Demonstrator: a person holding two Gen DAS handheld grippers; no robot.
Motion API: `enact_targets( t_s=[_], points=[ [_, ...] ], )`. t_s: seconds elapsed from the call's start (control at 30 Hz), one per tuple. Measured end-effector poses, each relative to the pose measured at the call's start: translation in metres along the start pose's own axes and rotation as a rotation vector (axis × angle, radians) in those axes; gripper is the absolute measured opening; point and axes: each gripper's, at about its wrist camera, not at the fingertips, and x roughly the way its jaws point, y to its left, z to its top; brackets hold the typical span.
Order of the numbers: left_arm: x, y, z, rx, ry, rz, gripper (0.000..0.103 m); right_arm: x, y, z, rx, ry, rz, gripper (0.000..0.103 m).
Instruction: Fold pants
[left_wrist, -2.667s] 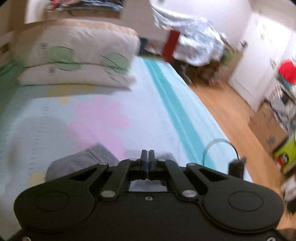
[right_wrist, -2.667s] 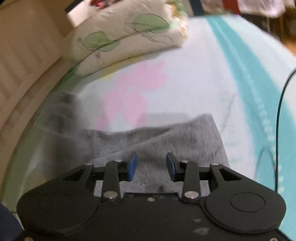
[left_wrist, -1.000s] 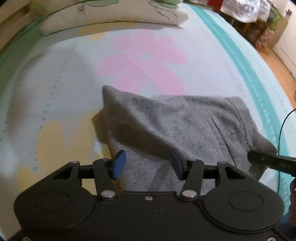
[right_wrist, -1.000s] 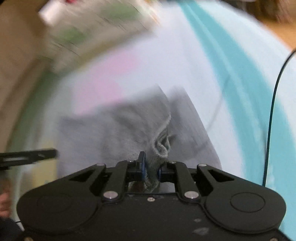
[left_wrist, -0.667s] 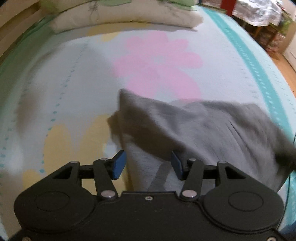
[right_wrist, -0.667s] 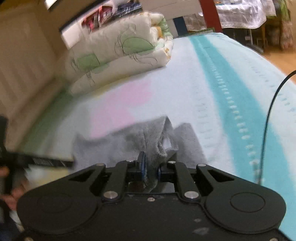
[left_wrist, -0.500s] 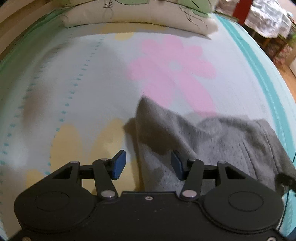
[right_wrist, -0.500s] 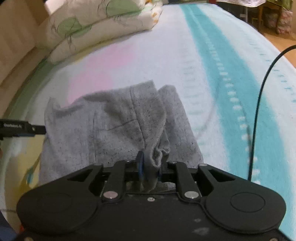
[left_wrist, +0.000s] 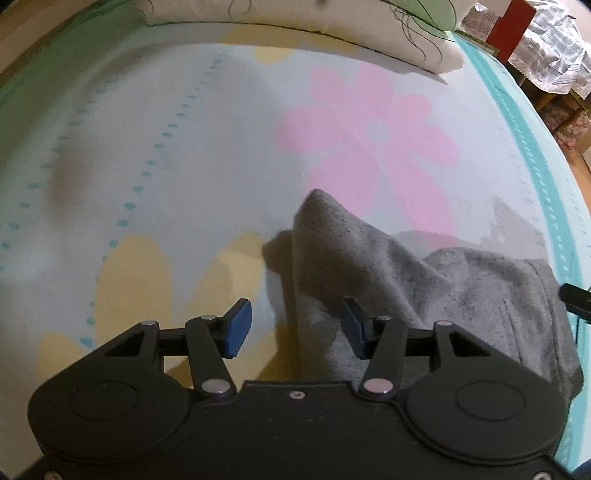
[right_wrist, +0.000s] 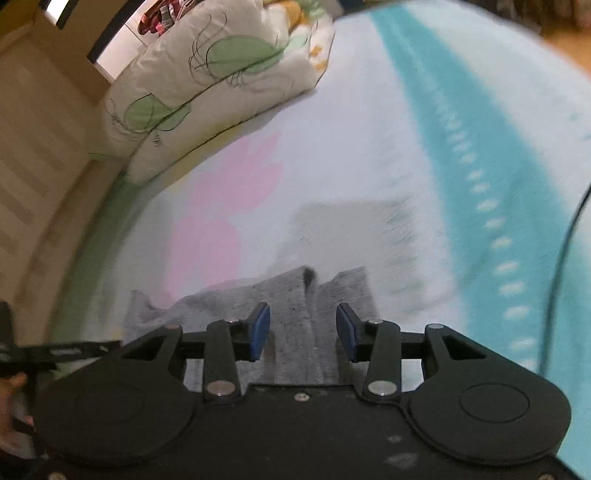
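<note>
Fingers: right gripper (right_wrist: 302, 331) just opened, spread over the grey pants (right_wrist: 295, 306), not gripping; left gripper (left_wrist: 295, 326) wide, straddling the pants' left edge on the bed (left_wrist: 184, 147).

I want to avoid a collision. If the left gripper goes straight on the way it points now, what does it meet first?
Most likely the grey pants: their raised fold lies just ahead of the open left gripper, toward its right finger. Depth is unclear; slightly left, it would meet the bed sheet.
</note>
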Motion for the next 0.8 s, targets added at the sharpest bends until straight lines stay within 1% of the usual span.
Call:
enact_targets(
  t_s=[0.03, 0.17, 0.23, 0.3, 0.33, 0.37, 0.4, 0.47, 0.53, 0.57, 0.6, 0.63, 0.67, 0.7, 0.73, 0.77, 0.8],
  points=[
    [0.001, -0.002, 0.000, 0.010, 0.003, -0.005, 0.059, 0.004, -0.004, 0.001, 0.007, 0.013, 0.021, 0.044],
    [-0.001, -0.009, 0.000, 0.048, -0.012, 0.003, 0.059, 0.013, -0.009, 0.000, -0.024, 0.055, 0.033, 0.044],
    [0.001, -0.010, 0.001, 0.061, -0.014, 0.009, 0.059, 0.019, -0.014, -0.001, 0.006, 0.056, 0.073, 0.044],
    [0.002, -0.010, 0.001, 0.063, -0.015, 0.025, 0.059, 0.024, -0.019, -0.001, 0.059, 0.070, 0.142, 0.044],
    [0.002, -0.010, 0.001, 0.065, -0.018, 0.032, 0.059, 0.025, -0.018, -0.002, 0.065, 0.082, 0.171, 0.043],
    [0.001, -0.010, 0.001, 0.067, -0.022, 0.038, 0.059, 0.023, -0.014, -0.003, 0.046, 0.076, 0.175, 0.039],
    [0.001, -0.009, 0.001, 0.066, -0.024, 0.042, 0.059, 0.019, -0.006, -0.005, -0.003, 0.051, 0.147, 0.021],
    [0.000, -0.008, 0.001, 0.059, -0.026, 0.042, 0.059, 0.009, 0.011, -0.010, -0.094, 0.011, 0.085, 0.017],
    [-0.001, -0.007, 0.001, 0.057, -0.029, 0.042, 0.059, -0.011, 0.031, -0.019, -0.158, -0.060, 0.072, 0.014],
    [-0.001, -0.007, 0.001, 0.058, -0.032, 0.043, 0.059, -0.023, 0.039, -0.023, -0.181, -0.105, 0.061, 0.008],
    [-0.002, -0.008, 0.001, 0.062, -0.036, 0.046, 0.059, -0.033, 0.046, -0.028, -0.203, -0.146, 0.032, 0.002],
    [-0.002, -0.009, 0.001, 0.069, -0.038, 0.049, 0.059, -0.039, 0.046, -0.030, -0.200, -0.174, -0.011, 0.002],
    [-0.002, -0.011, 0.001, 0.080, -0.037, 0.054, 0.059, -0.038, 0.042, -0.031, -0.182, -0.179, -0.061, 0.002],
    [-0.001, -0.014, 0.001, 0.095, -0.035, 0.060, 0.059, -0.031, 0.033, -0.030, -0.145, -0.154, -0.115, 0.002],
    [-0.001, -0.017, 0.000, 0.109, -0.034, 0.065, 0.059, -0.018, 0.023, -0.027, -0.094, -0.096, -0.164, 0.002],
    [-0.001, -0.019, 0.000, 0.122, -0.033, 0.073, 0.059, -0.007, 0.015, -0.027, -0.060, -0.061, -0.203, 0.002],
    [-0.002, -0.022, 0.000, 0.132, -0.031, 0.079, 0.059, -0.001, 0.012, -0.027, -0.050, -0.054, -0.232, 0.002]
  ],
)
